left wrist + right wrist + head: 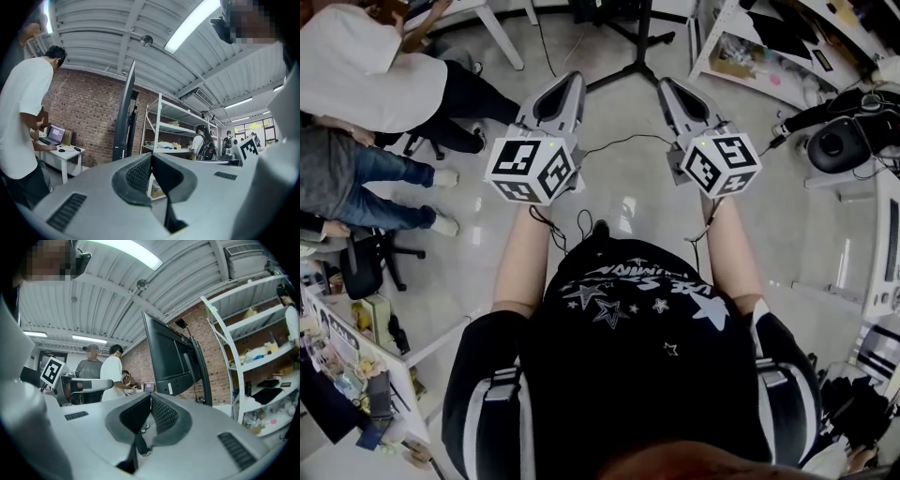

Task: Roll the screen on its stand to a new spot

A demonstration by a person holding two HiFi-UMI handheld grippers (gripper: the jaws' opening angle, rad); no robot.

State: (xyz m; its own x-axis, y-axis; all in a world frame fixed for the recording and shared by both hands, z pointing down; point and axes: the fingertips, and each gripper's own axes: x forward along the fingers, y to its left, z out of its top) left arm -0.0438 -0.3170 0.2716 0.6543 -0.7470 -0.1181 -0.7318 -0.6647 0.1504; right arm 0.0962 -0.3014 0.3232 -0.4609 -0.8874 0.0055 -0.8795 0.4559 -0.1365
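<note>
The white shelf rack [232, 378] at 3 o'clock of the right gripper view carries pale bundles, a dark flat thing and small coloured items on its boards. What they are I cannot tell. In the left gripper view a rack of the same kind [158, 123] stands near the centre. It has flat things on its boards and a brown box [157, 191] low down, behind the jaws.

The marker cubes [532, 169] carry black and white square patterns. The person's black shirt [647, 319] has white stars and white letters, which I cannot read. A small white sticker [169, 388] sits at the lower edge of the screen [169, 357], and its print is too small to read.

The screen is a large dark flat panel. It stands upright above the jaws at 12 o'clock in the right gripper view. In the left gripper view it shows edge-on as a thin dark blade [125, 112] at 11 o'clock. Its stand [639, 56] shows black legs on the pale floor [619, 202] at 12 o'clock of the head view, ahead of both tools and apart from them.

The left gripper [568, 88] and the right gripper [669, 91] both have their jaws pressed together, with nothing between them.
</note>
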